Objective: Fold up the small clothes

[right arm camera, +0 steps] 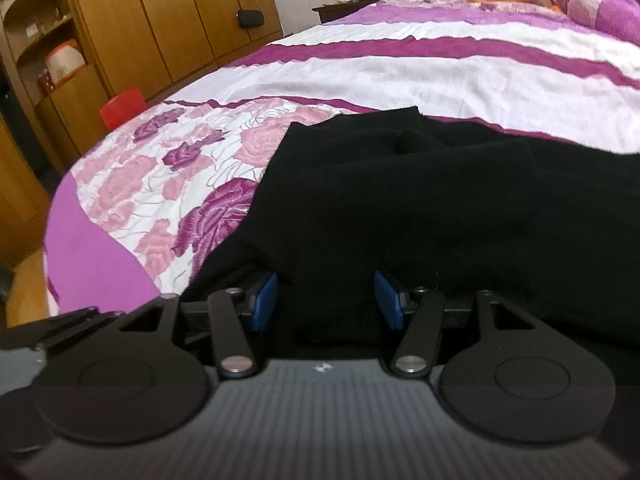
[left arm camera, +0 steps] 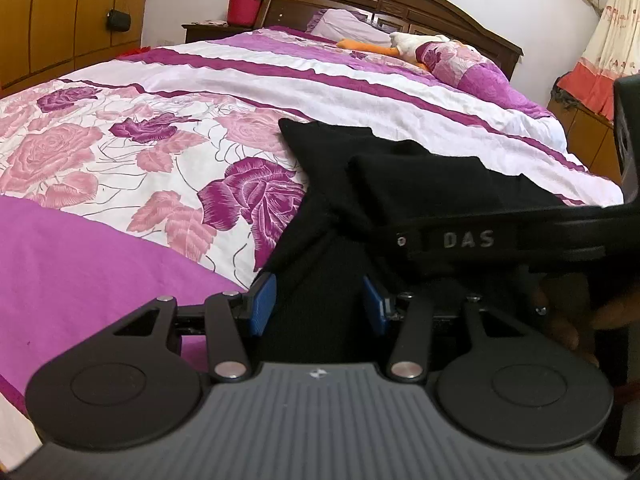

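Already partly folded, I judge: black garment [right arm camera: 420, 208] lies doubled on the bed [left arm camera: 120, 160]; both grippers' fingers spread open around its near edge, left [left arm camera: 320, 304], right [right arm camera: 326, 300].

Floral purple bedspread [left arm camera: 120, 152], dark wooden headboard [left arm camera: 400, 4], wooden wardrobes [right arm camera: 160, 20], white wall [left arm camera: 520, 12]

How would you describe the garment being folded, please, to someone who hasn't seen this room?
On the large bed with its purple and pink rose cover, look at the near edge. The black garment lies there, partly folded over itself, the only plain dark thing on that patterned cover.
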The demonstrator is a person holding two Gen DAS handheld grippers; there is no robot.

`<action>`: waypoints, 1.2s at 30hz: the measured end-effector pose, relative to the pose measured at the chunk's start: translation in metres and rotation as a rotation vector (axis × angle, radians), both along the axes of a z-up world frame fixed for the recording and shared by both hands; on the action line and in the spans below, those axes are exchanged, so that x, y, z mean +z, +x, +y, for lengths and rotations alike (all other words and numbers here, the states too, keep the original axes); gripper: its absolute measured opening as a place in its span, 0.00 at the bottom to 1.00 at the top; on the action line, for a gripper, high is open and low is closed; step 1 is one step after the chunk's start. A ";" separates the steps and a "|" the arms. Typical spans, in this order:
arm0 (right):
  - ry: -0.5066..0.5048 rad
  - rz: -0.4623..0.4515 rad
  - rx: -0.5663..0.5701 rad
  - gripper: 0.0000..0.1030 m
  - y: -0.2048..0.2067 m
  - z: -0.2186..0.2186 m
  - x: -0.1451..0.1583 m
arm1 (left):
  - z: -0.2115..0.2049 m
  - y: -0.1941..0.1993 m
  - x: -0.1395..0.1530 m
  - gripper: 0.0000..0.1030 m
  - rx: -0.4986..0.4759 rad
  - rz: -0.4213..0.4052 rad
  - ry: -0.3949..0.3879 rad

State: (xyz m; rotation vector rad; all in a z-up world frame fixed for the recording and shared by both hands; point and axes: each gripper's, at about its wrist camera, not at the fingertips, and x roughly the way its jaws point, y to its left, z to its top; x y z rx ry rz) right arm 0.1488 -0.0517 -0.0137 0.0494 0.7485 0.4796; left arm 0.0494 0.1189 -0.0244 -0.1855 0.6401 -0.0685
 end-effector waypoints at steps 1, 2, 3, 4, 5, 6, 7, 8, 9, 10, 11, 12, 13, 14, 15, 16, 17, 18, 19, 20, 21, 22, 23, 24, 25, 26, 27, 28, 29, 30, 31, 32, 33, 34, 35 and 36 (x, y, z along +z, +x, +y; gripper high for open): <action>-0.015 -0.008 0.000 0.52 0.001 0.003 -0.001 | -0.001 0.000 0.000 0.52 0.001 0.001 0.003; -0.035 -0.022 -0.001 0.47 0.000 0.006 -0.001 | -0.001 0.001 0.001 0.52 0.003 0.003 0.007; -0.062 -0.039 -0.012 0.35 -0.001 0.008 -0.001 | -0.002 0.001 0.001 0.52 0.003 0.004 0.011; -0.078 -0.049 -0.015 0.24 -0.002 0.008 -0.001 | -0.002 0.001 0.001 0.52 0.004 0.006 0.016; -0.059 -0.047 -0.018 0.17 -0.002 0.005 0.001 | -0.003 0.001 0.001 0.52 0.003 0.007 0.021; -0.028 -0.037 -0.021 0.11 -0.001 0.001 0.003 | -0.004 0.001 0.001 0.52 0.003 0.008 0.029; 0.013 -0.032 -0.029 0.09 -0.001 -0.006 0.009 | -0.005 0.001 0.002 0.52 0.003 0.008 0.034; 0.048 -0.041 -0.043 0.09 -0.003 -0.014 0.015 | -0.006 0.001 0.002 0.52 0.003 0.010 0.040; 0.074 -0.052 -0.057 0.09 -0.004 -0.021 0.020 | -0.007 0.001 0.002 0.52 0.003 0.011 0.046; 0.101 -0.063 -0.073 0.08 -0.006 -0.030 0.028 | -0.008 0.001 0.002 0.52 0.004 0.011 0.052; 0.125 -0.074 -0.089 0.08 -0.008 -0.040 0.034 | -0.009 0.001 0.003 0.52 0.005 0.011 0.058; 0.146 -0.085 -0.109 0.08 -0.010 -0.051 0.040 | -0.009 0.001 0.004 0.52 0.005 0.012 0.062; 0.167 -0.095 -0.135 0.08 -0.013 -0.064 0.046 | -0.009 0.001 0.004 0.52 0.007 0.012 0.064; 0.187 -0.100 -0.159 0.08 -0.015 -0.076 0.050 | -0.010 0.001 0.006 0.52 0.011 0.014 0.065; 0.209 -0.099 -0.181 0.08 -0.017 -0.089 0.052 | -0.010 0.001 0.006 0.52 0.014 0.016 0.072; 0.238 -0.090 -0.206 0.08 -0.018 -0.105 0.052 | -0.012 0.002 0.007 0.52 0.016 0.016 0.083; 0.263 -0.077 -0.234 0.08 -0.019 -0.118 0.050 | -0.013 0.004 0.008 0.52 0.016 0.016 0.094; 0.284 -0.067 -0.264 0.08 -0.019 -0.131 0.048 | -0.014 0.005 0.010 0.52 0.018 0.019 0.100; 0.296 -0.064 -0.301 0.08 -0.021 -0.145 0.044 | -0.015 0.006 0.012 0.52 0.021 0.020 0.101; 0.302 -0.062 -0.334 0.08 -0.022 -0.156 0.041 | -0.015 0.008 0.014 0.52 0.022 0.017 0.099; 0.310 -0.056 -0.368 0.08 -0.024 -0.168 0.037 | -0.016 0.008 0.017 0.52 0.021 0.012 0.099; 0.322 -0.045 -0.402 0.08 -0.024 -0.178 0.031 | -0.017 0.009 0.020 0.52 0.019 0.007 0.101; 0.324 -0.034 -0.432 0.08 -0.025 -0.188 0.025 | -0.019 0.009 0.023 0.52 0.016 -0.001 0.107; 0.309 -0.026 -0.460 0.08 -0.025 -0.195 0.019 | -0.021 0.010 0.026 0.52 0.013 -0.006 0.113; 0.286 -0.019 -0.480 0.09 -0.026 -0.199 0.013 | -0.023 0.012 0.028 0.52 0.009 -0.011 0.119; 0.257 -0.006 -0.498 0.11 -0.026 -0.204 0.006 | -0.025 0.014 0.031 0.52 0.004 -0.014 0.121; 0.238 0.008 -0.508 0.12 -0.025 -0.207 0.000 | -0.027 0.016 0.034 0.52 -0.002 -0.017 0.120; 0.230 0.020 -0.522 0.11 -0.027 -0.212 -0.005 | -0.028 0.019 0.036 0.52 -0.007 -0.019 0.117; 0.236 0.024 -0.527 0.12 -0.029 -0.215 -0.007 | -0.030 0.022 0.038 0.52 -0.013 -0.022 0.114; 0.239 0.017 -0.526 0.14 -0.033 -0.217 -0.007 | -0.032 0.025 0.040 0.52 -0.019 -0.025 0.114; 0.230 0.004 -0.528 0.23 -0.037 -0.218 -0.005 | -0.034 0.028 0.042 0.52 -0.023 -0.026 0.117; 0.215 -0.015 -0.535 0.32 -0.042 -0.221 -0.001 | -0.036 0.031 0.044 0.52 -0.025 -0.029 0.121; 0.206 -0.036 -0.545 0.49 -0.046 -0.223 0.003 | -0.037 0.035 0.046 0.52 -0.029 -0.031 0.122; 0.215 -0.053 -0.553 0.62 -0.048 -0.227 0.007 | -0.039 0.039 0.048 0.52 -0.033 -0.032 0.120; 0.244 -0.054 -0.554 0.64 -0.049 -0.231 0.010 | -0.040 0.043 0.049 0.52 -0.036 -0.033 0.115; 0.282 -0.048 -0.549 0.64 -0.048 -0.235 0.013 | -0.042 0.046 0.050 0.52 -0.040 -0.035 0.109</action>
